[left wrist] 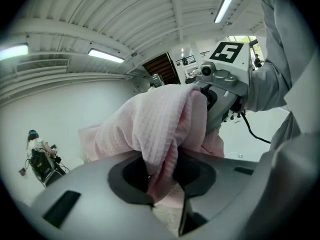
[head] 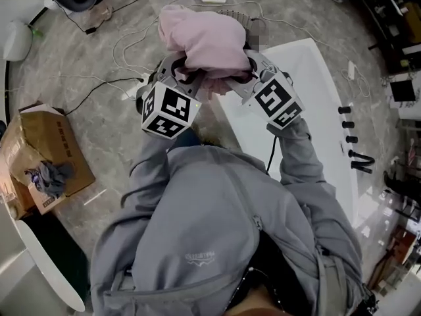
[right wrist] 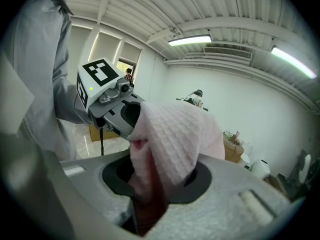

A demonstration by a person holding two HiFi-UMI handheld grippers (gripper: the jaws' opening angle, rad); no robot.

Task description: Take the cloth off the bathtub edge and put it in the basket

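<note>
Head view: arms outstretched, left gripper (head: 176, 75) and right gripper (head: 248, 78) each pinch the cloth (head: 207, 38). Bathtub (head: 316, 104) and marbled floor (head: 99, 51) lie below.

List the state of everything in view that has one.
left gripper, shut on the pink cloth
right gripper, shut on the pink cloth
pink cloth, bunched, held up between both grippers
bathtub, visible edge bare, no cloth on it
cardboard box, flaps open
dark rag, crumpled inside the box
</note>
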